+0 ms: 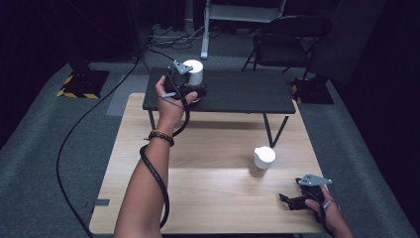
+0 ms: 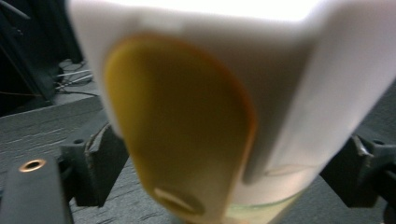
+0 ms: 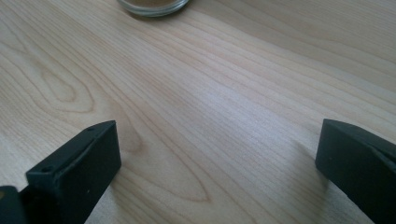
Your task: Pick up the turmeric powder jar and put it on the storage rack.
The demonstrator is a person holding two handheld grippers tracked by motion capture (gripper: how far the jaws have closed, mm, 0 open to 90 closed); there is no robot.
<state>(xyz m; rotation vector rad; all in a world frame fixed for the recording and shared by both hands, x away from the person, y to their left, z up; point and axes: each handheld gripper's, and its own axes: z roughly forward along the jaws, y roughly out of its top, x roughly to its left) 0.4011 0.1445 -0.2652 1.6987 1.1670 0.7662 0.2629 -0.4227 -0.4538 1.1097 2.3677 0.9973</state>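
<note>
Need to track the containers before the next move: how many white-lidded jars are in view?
2. One white-lidded jar stands on the black table, between the jaws of the left hand-held gripper. The other stands on the wooden table, right of centre.

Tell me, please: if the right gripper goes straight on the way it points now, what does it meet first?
Probably the jar on the wooden table. The right gripper has open jaws with bare wood ahead, and the jar's base stands beyond, slightly left of the line, so it might pass beside it.
</note>
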